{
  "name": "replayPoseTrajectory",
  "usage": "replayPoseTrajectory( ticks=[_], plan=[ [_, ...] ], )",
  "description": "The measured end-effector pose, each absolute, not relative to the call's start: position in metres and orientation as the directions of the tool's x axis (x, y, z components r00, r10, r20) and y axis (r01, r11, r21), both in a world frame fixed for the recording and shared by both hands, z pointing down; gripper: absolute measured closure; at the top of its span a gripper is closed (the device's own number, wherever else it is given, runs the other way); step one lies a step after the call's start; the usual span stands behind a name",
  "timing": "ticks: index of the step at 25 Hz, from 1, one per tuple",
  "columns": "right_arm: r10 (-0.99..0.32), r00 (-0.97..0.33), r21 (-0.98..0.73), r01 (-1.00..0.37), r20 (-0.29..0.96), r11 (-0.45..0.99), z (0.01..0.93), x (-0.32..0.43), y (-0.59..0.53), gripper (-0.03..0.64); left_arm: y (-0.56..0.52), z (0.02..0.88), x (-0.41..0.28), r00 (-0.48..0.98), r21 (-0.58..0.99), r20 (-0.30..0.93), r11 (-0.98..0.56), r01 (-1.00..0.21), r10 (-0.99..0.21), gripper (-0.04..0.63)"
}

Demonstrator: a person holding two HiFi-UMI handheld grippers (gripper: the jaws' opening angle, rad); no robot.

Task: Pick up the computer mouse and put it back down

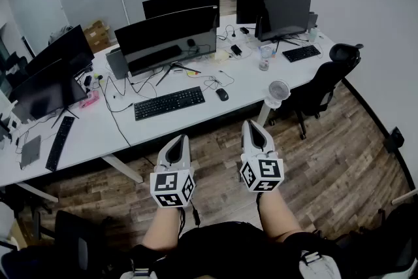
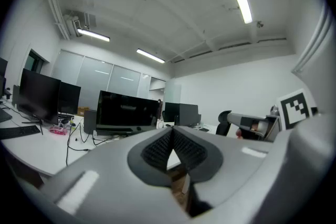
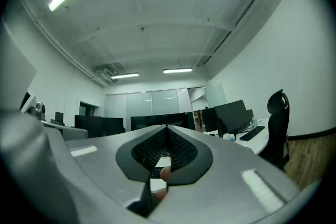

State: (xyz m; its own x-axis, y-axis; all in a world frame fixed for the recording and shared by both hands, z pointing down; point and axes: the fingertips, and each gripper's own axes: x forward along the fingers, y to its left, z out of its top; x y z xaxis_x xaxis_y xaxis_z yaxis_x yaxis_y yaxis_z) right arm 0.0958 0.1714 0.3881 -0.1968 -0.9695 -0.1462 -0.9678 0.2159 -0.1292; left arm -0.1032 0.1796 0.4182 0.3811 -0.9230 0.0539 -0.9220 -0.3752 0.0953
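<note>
**Jaws shut on both sides, computer mouse (image 1: 222, 94) lying on the desk (image 1: 255, 80)**

Jaws first: on the left gripper (image 1: 176, 138) the two ribbed pads meet at the tip, and nothing sits between them. The left gripper view shows only a small dark hollow behind the point where they touch. The right gripper (image 1: 252, 123) is the same, pressed fully together with nothing caught in it. Neither one has hold of anything.

From where the person stands, both grippers are held out in front of the body, side by side but apart. Each carries its marker cube (image 1: 172, 187) nearest the person. They hang over the wood floor (image 1: 339, 153), short of the desk's front edge, and they touch nothing.

The computer mouse rests on the white desk, near the front edge. It lies just to the right of the black keyboard (image 1: 169, 103) and is not touching it. It is well apart from both grippers, and the right gripper is the nearer of the two.

Behind the keyboard stands a wide dark monitor (image 1: 166, 36), with loose cables trailing across the desktop around its foot. A small white fan (image 1: 279, 91) stands at the desk's front edge to the right of the mouse. A black office chair (image 1: 326, 78) is beyond it, by the desk's right end.
</note>
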Motion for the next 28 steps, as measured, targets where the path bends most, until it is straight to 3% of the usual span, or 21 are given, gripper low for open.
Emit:
replayPoseTrajectory(
  ticks=[21, 28],
  plan=[
    [-0.973, -0.172, -0.128, -0.973, -0.156, 0.192, 0.395, 0.033, 0.165, 0.618, 0.164, 0.427, -0.17, 0.415, 0.113, 0.035, -0.409, -0.906, -0.909, 0.541],
    [-0.978, -0.161, -0.129, -0.976, -0.134, 0.178, 0.408, 0.045, 0.122, 0.618, 0.12, 0.439, -0.159, 0.438, 0.114, 0.043, -0.432, -0.895, -0.898, 0.541]
  ],
)
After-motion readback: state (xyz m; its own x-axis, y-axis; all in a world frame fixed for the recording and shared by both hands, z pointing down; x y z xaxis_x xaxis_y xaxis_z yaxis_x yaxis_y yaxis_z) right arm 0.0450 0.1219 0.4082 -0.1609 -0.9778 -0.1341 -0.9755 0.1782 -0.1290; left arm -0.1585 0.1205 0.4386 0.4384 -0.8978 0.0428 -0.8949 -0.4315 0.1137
